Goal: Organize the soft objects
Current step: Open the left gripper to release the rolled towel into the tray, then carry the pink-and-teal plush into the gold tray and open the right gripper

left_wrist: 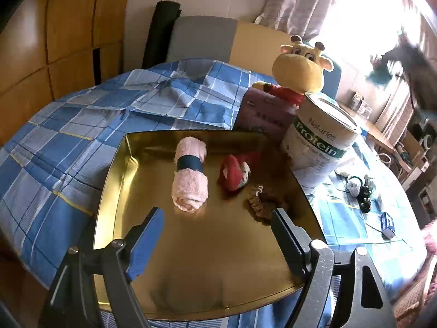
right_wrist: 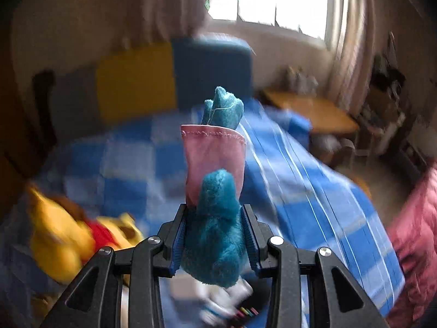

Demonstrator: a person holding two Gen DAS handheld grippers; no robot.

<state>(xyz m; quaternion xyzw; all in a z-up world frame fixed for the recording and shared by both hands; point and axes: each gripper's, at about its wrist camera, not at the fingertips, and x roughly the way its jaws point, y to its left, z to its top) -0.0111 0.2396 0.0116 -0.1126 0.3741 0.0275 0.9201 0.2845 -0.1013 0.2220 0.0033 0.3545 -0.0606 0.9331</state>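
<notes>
A gold tray point(left_wrist: 117, 191) lies on the blue checked bedcover. In it sit a rolled pink towel with a dark band point(left_wrist: 189, 176), a red and white soft item point(left_wrist: 235, 172) and a brown scrunchie point(left_wrist: 255, 201). My left gripper point(left_wrist: 217, 228) hangs open over the tray's near half, with nothing between its fingers. My right gripper point(right_wrist: 215, 232) is shut on a teal plush roll with a pink band point(right_wrist: 215, 191), held high above the bed. In the left wrist view that gripper shows as a dark blur point(left_wrist: 409, 65) at the upper right.
A yellow giraffe plush point(left_wrist: 299, 68) leans behind a pink box point(left_wrist: 262, 114) and a protein tin point(left_wrist: 322, 136) at the tray's far right. Rolled socks and dark scrunchies point(left_wrist: 360, 188) and a small blue box point(left_wrist: 387, 224) lie right of the tray. A wooden side table point(right_wrist: 308, 112) stands beyond the bed.
</notes>
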